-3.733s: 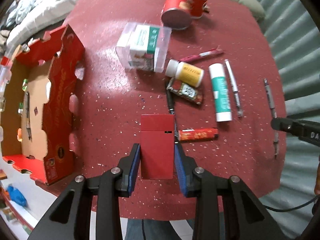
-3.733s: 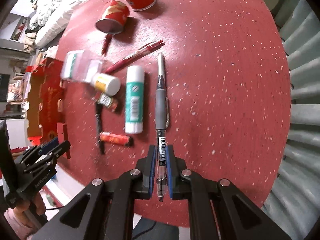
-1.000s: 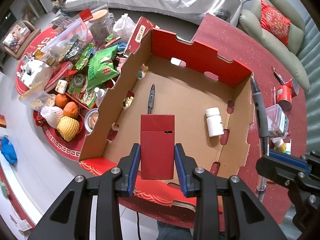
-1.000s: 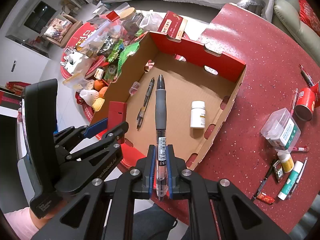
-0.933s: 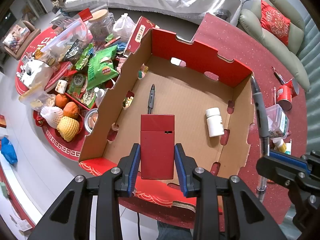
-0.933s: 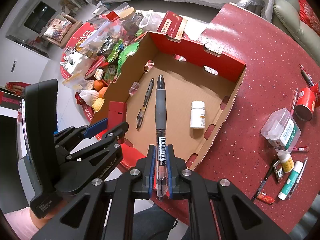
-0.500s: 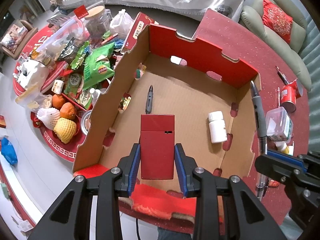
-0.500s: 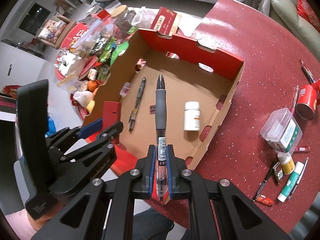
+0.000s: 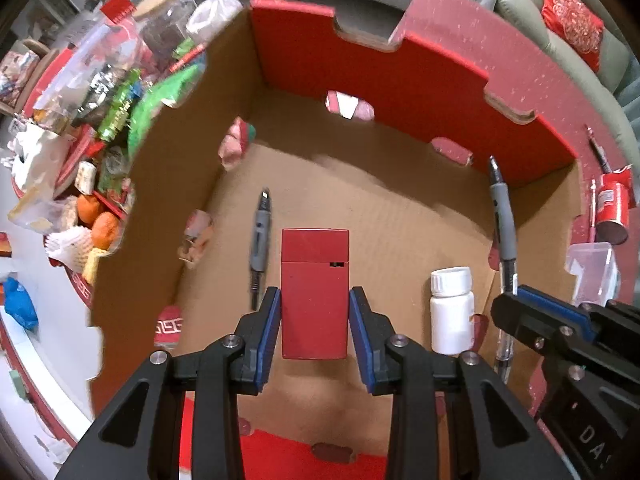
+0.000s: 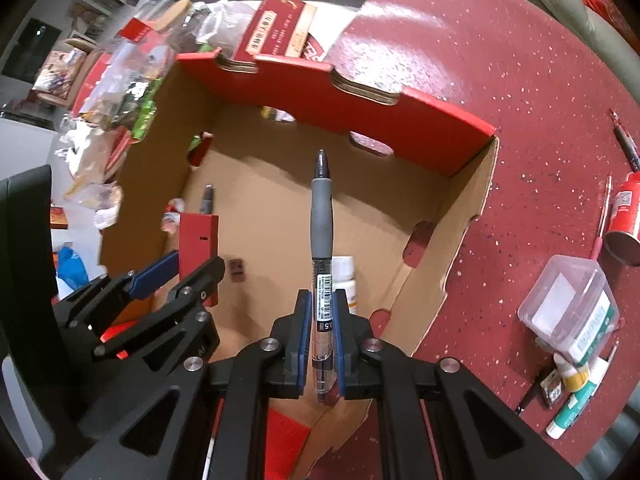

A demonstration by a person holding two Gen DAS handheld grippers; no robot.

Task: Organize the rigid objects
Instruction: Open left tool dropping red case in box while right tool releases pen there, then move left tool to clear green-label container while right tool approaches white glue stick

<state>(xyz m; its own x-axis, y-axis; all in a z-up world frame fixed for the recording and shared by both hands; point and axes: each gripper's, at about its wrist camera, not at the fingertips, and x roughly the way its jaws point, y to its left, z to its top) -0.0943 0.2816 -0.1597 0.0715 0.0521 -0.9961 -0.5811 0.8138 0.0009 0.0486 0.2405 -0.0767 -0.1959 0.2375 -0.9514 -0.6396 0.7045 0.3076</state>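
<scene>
My left gripper is shut on a flat red box and holds it inside the open cardboard box, above its brown floor. My right gripper is shut on a grey-grip pen that points forward over the cardboard box. In the left wrist view the right gripper and its pen stand at the right wall. In the right wrist view the left gripper and red box are at the left. A grey pen and a white bottle lie on the box floor.
The box stands at the edge of a red speckled table. On the table to the right are a clear plastic container, a red can, a glue stick and pens. Snacks and fruit lie below on the left.
Both grippers have moved forward and down into the cardboard box, which now fills the views. Each still holds its object.
</scene>
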